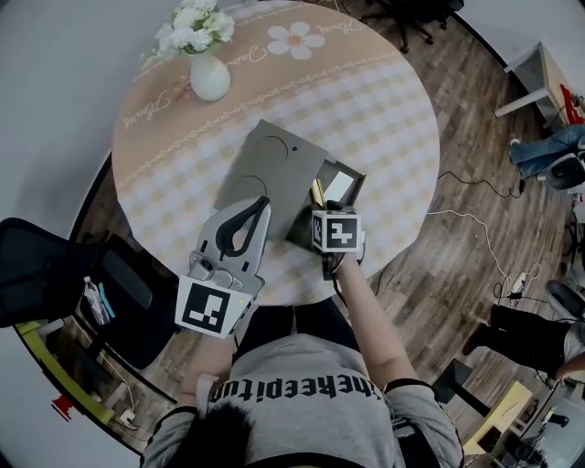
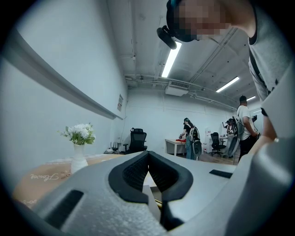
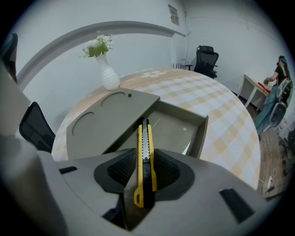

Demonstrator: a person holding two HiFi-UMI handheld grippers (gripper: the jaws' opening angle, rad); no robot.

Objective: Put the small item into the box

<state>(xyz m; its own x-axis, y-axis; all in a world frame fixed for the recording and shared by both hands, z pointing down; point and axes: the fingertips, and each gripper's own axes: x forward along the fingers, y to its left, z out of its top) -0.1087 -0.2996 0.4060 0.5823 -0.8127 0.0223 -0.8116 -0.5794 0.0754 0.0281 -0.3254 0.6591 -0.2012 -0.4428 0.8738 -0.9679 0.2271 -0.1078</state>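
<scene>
Yellow utility knife (image 3: 144, 163) clamped between right gripper (image 3: 145, 154) jaws, over open grey box (image 3: 201, 133); left gripper (image 2: 148, 159) jaws together, empty.

My right gripper (image 3: 144, 156) is pale grey with black ribbed pads (image 3: 120, 170); my left gripper (image 2: 148, 156) has the same grey and black. The utility knife (image 3: 144, 138) is yellow with a black slider and a silver strip of fine marks. Each marker cube (image 1: 335, 230) is white with black squares. The box (image 1: 274, 164) is a dull olive-grey all over. The table (image 1: 384, 119) wears cream-and-tan checks. A peach band (image 1: 164, 101) along its far edge carries a white daisy (image 1: 294, 38) and white script. The vase (image 1: 210, 78) is white, its flowers (image 1: 194, 27) white over green leaves. The floor (image 1: 457, 137) is brown wood planking.
</scene>
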